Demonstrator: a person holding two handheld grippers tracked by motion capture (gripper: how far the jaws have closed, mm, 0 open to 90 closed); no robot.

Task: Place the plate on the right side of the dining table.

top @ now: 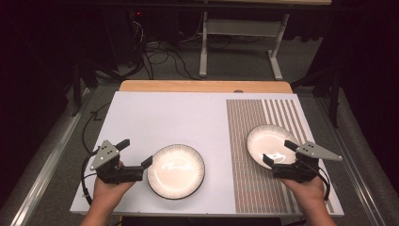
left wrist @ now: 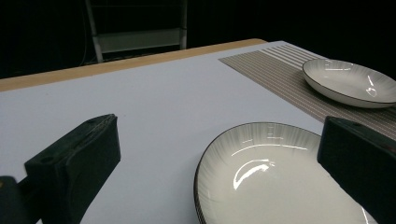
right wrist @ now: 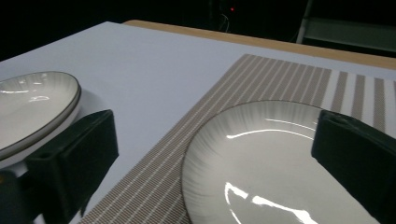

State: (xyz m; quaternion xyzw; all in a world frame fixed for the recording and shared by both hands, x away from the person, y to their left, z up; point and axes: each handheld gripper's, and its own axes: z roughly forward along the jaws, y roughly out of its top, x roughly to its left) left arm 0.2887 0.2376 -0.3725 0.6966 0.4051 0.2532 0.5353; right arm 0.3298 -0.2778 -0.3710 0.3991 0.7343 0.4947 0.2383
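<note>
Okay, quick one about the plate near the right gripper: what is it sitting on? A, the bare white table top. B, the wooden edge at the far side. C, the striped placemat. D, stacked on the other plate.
C: in the high view the right-hand plate lies on the striped placemat, apart from the other plate.

- Two plates, white with a dark rim: one plate [top: 176, 171] on the bare white sheet, at about 6 o'clock of the worktop [top: 188, 117]; the other plate [top: 270, 143] on the striped mat, at about 4 o'clock.
- One placemat [top: 254, 188], brown with pale stripes, along the 3 o'clock side.
- One white sheet [top: 164, 117] over the worktop.
- Two sets of tongs: the left tongs [top: 137, 155] at 7 o'clock and the right tongs [top: 279, 153] at 4 o'clock, one in each hand.
- Two hands, the left hand [top: 108, 188] and the right hand [top: 306, 188].
</note>
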